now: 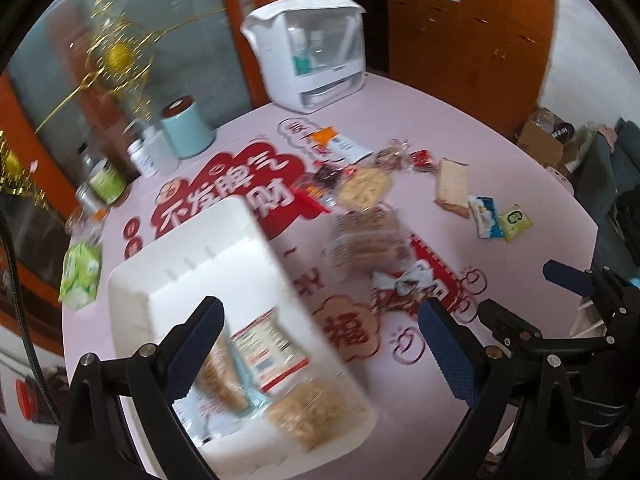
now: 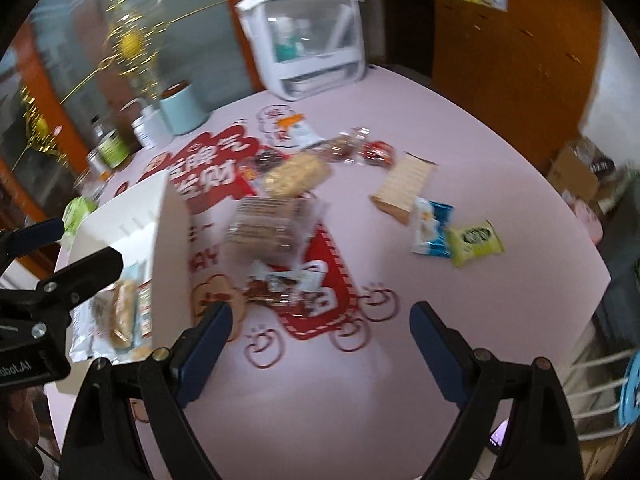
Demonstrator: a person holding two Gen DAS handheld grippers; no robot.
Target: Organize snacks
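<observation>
Hovering empty with jaws spread, the left gripper (image 1: 320,344) sits over the bin (image 1: 132,280) and the right gripper (image 2: 320,344) faces the nearest snack (image 2: 280,284), best approached low and squarely.

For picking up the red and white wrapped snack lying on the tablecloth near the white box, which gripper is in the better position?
Probably the right gripper. It is open and empty, and the red and white wrapped snack lies just beyond its fingers. The left gripper, also open, hangs over the white box.
</observation>
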